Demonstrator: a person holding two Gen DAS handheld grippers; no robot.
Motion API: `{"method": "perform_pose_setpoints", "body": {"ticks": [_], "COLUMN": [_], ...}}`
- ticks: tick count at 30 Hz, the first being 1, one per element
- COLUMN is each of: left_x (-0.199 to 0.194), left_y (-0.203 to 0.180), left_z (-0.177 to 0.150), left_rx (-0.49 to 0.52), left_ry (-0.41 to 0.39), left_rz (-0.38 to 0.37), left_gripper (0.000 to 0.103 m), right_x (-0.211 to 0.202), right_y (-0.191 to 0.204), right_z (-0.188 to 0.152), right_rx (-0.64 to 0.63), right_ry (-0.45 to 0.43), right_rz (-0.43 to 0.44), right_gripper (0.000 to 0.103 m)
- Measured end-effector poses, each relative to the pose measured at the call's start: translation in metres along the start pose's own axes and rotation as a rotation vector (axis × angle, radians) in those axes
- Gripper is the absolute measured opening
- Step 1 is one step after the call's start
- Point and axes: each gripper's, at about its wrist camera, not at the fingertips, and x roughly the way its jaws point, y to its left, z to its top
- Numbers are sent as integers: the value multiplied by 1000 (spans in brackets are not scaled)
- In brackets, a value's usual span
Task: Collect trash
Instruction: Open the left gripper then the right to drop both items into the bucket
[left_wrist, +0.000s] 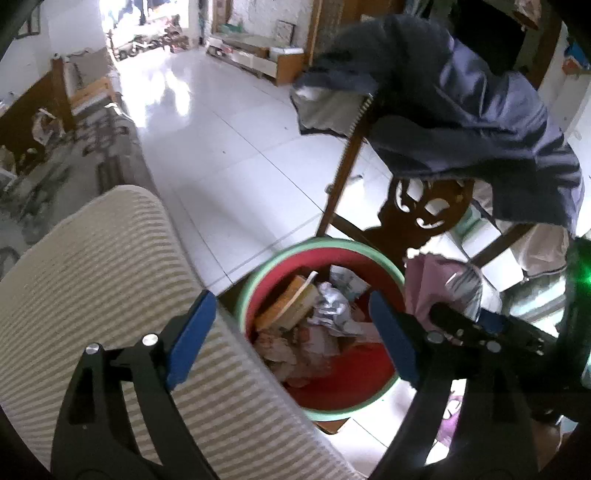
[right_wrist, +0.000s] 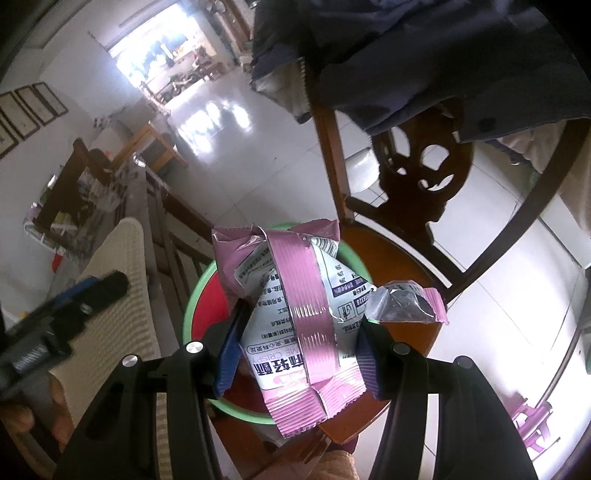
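The left gripper (left_wrist: 291, 336) stands wide, with nothing between its blue pads, and hangs directly above the bin (left_wrist: 258, 273), a red tub with a pale green rim. In the left wrist view the bin sits low in the middle and holds crumpled wrappers (left_wrist: 328, 306) and a flat orange-edged box (left_wrist: 291, 301). A striped cushion (left_wrist: 110, 280) fills the area at 8 o'clock from the bin, touching its rim in the picture. At 3 o'clock from the bin the right gripper (left_wrist: 461, 325) shows as a dark arm carrying the pink packet (left_wrist: 432, 284). In the right wrist view the right gripper (right_wrist: 295, 354) is closed at a middling width on that snack packet (right_wrist: 299, 314), pink and silver with printed text, both pads pressing its sides. The packet hangs over the bin (right_wrist: 192, 299), covering most of its opening. The left gripper (right_wrist: 88, 288) appears blurred at 9 o'clock. A carved wooden chair (right_wrist: 424, 162) stands at 1 o'clock behind the bin, with a dark blue jacket (right_wrist: 443, 55) draped over its back, on a glossy white tiled floor (right_wrist: 240, 173).
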Motion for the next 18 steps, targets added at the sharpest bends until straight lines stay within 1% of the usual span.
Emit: {"method": "perform_pose_setpoints", "body": {"ticks": [7, 11, 12, 13, 14, 15, 18], "left_x": [-32, -47, -49, -54, -57, -60, -66], "left_y": [33, 46, 48, 51, 54, 57, 65], "left_z": [-6, -11, -12, -14, -15, -18, -24], "left_rx": [-80, -102, -106, -109, -109, -109, -114], "left_ry": [-53, -81, -87, -96, -101, -108, -115], "left_rz": [31, 42, 44, 45, 46, 51, 53], "left_gripper": [87, 88, 88, 88, 89, 89, 89], "right_x": [20, 36, 39, 44, 46, 48, 53], "right_y": [25, 37, 39, 41, 42, 43, 49], "right_z": [-7, -12, -13, -14, -16, -16, -20], "right_rx": [-69, -110, -117, -120, -121, -123, -151], "right_ry": [48, 78, 87, 95, 95, 93, 93], "right_rz": [-1, -28, -38, -46, -51, -54, -81], "right_gripper": [53, 54, 56, 62, 64, 65, 66]}}
